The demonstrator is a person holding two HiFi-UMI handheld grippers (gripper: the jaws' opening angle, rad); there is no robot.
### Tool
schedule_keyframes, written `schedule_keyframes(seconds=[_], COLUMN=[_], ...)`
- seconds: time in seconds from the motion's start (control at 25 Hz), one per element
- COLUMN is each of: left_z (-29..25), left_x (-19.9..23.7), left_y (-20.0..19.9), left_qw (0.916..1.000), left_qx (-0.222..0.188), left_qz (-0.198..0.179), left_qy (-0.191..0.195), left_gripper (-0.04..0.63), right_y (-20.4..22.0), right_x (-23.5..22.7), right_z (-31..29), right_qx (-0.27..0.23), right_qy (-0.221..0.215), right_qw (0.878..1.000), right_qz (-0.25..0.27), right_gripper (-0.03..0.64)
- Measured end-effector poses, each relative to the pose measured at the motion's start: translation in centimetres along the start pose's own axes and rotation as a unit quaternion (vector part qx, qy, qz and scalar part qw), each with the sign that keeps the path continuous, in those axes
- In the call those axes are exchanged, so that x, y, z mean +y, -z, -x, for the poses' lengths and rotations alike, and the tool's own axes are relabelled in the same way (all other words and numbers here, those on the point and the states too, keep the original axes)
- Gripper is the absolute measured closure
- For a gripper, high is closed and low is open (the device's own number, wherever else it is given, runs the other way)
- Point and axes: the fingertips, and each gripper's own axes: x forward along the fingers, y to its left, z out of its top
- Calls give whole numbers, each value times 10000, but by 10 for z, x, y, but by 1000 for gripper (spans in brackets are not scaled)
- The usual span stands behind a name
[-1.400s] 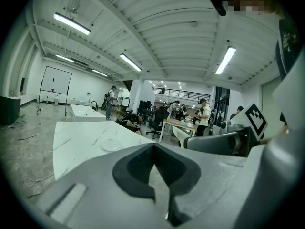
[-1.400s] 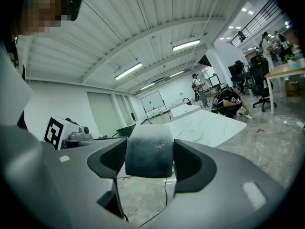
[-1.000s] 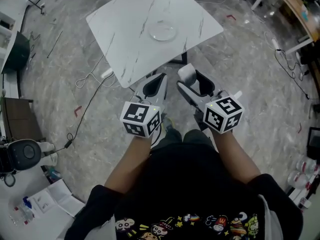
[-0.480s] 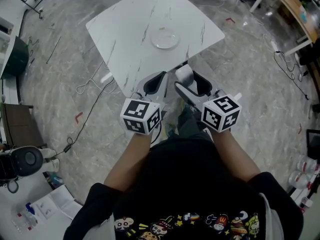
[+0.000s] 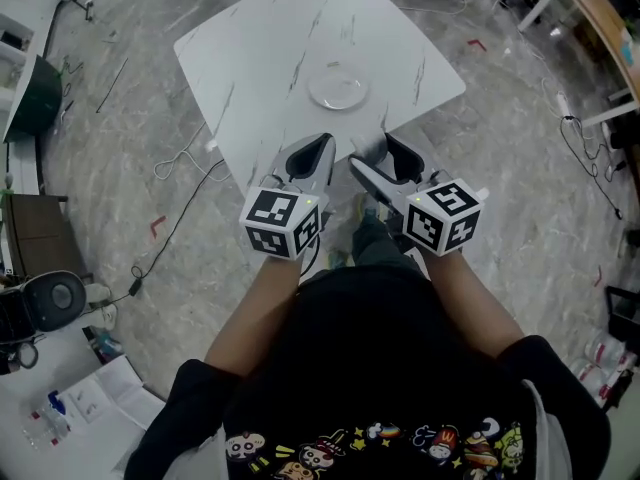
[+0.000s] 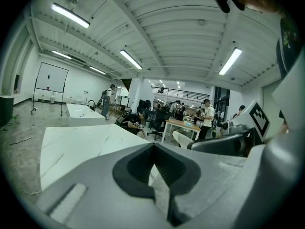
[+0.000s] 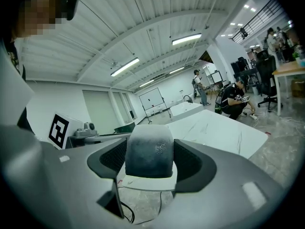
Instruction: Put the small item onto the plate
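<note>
The small item (image 7: 149,147) is a grey, rounded lump. It sits between the two jaws of the right gripper (image 7: 150,159). The jaws press on it from both sides and hold it tight. In the right gripper view it is in the middle of the frame, a little below the centre. In the head view the right gripper (image 5: 376,154) is near the middle of the frame, a bit to the right, and the item is hard to make out there.

The plate (image 5: 338,90) is round and see-through. It lies on the white table (image 5: 250,48) in the upper middle of the head view. The item is not on the plate. It is held lower in the frame, by the near edge of the table.

The left gripper (image 5: 310,156) is just beside the right one, on its left. In the left gripper view, the left gripper's (image 6: 153,146) jaws are closed, with their tips touching and nothing held between them.

Each gripper has a cube with black and white squares. The left cube (image 5: 281,224) and the right cube (image 5: 442,215) sit below the jaws in the head view. The person's bare arms run down from the cubes to a black shirt (image 5: 370,368) at the bottom of the frame.

The grey floor (image 5: 520,168) is all around the table. A thin cable (image 5: 178,158) lies on it, left of the table.
</note>
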Motion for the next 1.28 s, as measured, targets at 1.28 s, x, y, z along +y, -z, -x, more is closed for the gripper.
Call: schedule_keyframes(seconds=[1.28], left_z=[-165], left_x=[153], left_y=[63], left_qw=[9774], left_qx=[715], left_qz=[968], left_qy=[-1738], left_gripper=[595], right_y=[35], right_x=[-190], right_z=[-209], right_qx=[1721], right_qy=[-540], right_qw=[9810], right_qz=[708], right_gripper=[282])
